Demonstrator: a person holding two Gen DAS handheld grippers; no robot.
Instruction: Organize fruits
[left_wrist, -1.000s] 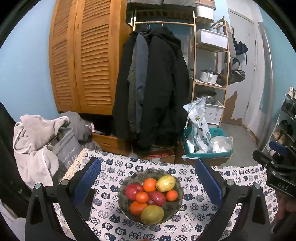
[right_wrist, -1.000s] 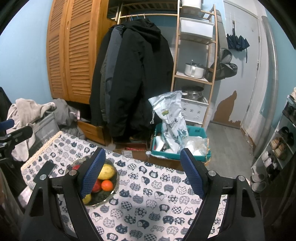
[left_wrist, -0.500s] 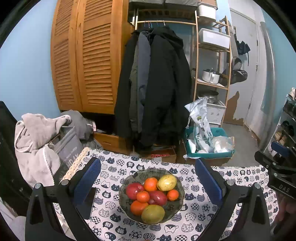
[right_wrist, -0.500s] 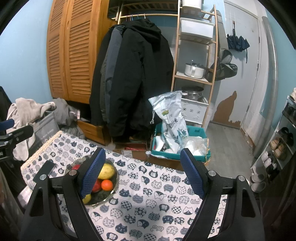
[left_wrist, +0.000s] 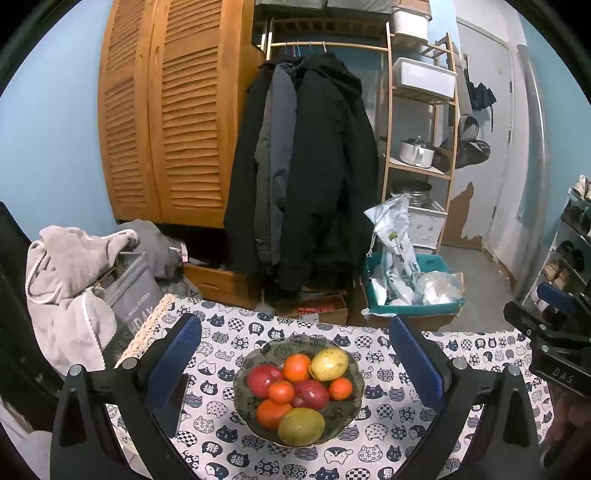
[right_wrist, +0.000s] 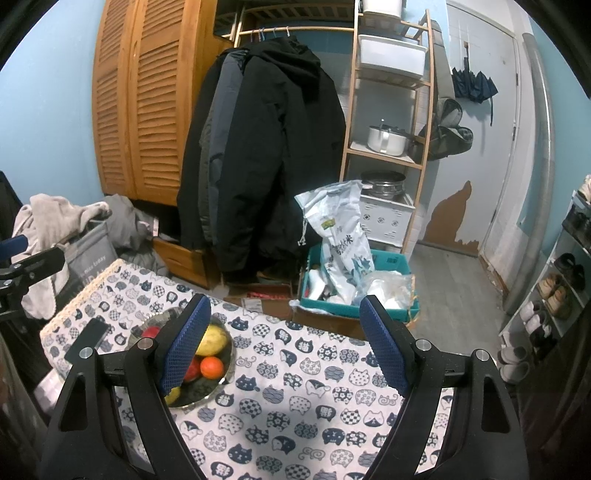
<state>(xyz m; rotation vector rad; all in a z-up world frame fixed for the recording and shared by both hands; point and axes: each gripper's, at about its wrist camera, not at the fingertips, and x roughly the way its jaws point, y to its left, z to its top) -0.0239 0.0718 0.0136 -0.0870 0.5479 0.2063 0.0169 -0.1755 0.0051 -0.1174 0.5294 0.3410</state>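
A dark glass bowl (left_wrist: 350, 413) sits on a cat-print tablecloth (left_wrist: 388, 435), filled with several oranges (left_wrist: 296, 367), red apples (left_wrist: 264, 379) and two yellow-green mangoes (left_wrist: 328, 364). My left gripper (left_wrist: 295, 365) is open and empty, its blue pads either side of the bowl and above it. My right gripper (right_wrist: 286, 345) is open and empty over the cloth, to the right of the bowl (right_wrist: 221, 380); its left finger (right_wrist: 186, 343) hides part of the fruit. The right gripper also shows at the left wrist view's right edge (left_wrist: 554, 332).
A black phone (right_wrist: 86, 339) lies on the cloth left of the bowl. Beyond the table's far edge are hanging coats (left_wrist: 306, 177), a teal crate of bags (left_wrist: 410, 291) and a wooden shelf (left_wrist: 421, 147). A chair with clothes (left_wrist: 70, 277) stands at left.
The left gripper has drifted slightly, so the bowl sits a touch higher and more centred between its fingers. The right gripper view is nearly unchanged.
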